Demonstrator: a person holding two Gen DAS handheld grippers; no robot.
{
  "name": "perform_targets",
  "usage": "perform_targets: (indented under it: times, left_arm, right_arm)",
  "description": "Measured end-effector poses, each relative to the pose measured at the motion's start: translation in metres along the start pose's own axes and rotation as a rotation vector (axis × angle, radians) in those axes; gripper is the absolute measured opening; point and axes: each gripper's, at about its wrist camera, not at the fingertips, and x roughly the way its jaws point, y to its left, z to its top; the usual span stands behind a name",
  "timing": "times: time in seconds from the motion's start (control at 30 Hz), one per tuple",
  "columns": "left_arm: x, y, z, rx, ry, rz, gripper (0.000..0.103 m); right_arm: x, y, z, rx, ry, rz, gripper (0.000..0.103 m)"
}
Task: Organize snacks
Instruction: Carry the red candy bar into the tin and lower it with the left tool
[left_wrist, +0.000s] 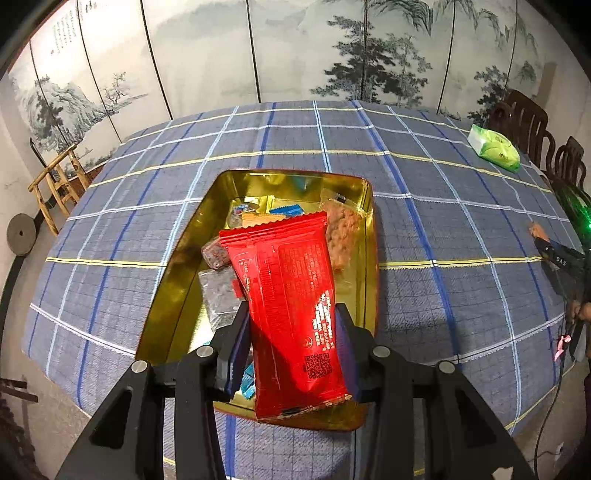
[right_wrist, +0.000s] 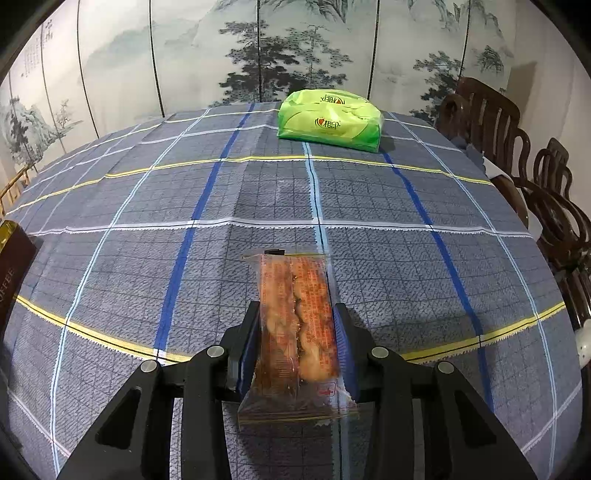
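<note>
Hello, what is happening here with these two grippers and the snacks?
A person is sorting snacks into a gold tin on a checked tablecloth. The left gripper holds a red snack packet over the tin, where several other wrapped snacks already lie. The right gripper holds a clear packet of pastry above the cloth, away from the tin. A green tissue pack lies at the far side.

A folding screen (left_wrist: 258, 48) painted with misty ink pines and mountains closes off the back. Dark carved wooden chairs (right_wrist: 517, 147) line the right; a bamboo chair (left_wrist: 59, 184) stands left.
</note>
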Motion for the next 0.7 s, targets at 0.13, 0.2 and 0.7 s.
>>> perform_targets:
  times: [0.13, 0.2, 0.7]
  left_arm:
    - [0.009, -0.002, -0.001, 0.004, 0.013, -0.005, 0.039]
    - [0.013, -0.003, -0.001, 0.008, 0.016, -0.007, 0.039]
    - [0.034, -0.010, -0.010, 0.045, 0.029, 0.032, 0.039]
  right_arm:
    - [0.000, 0.000, 0.000, 0.001, 0.000, 0.002, 0.039]
    - [0.000, 0.000, 0.000, 0.000, 0.000, 0.001, 0.039]
    - [0.000, 0.000, 0.000, -0.002, -0.001, -0.002, 0.039]
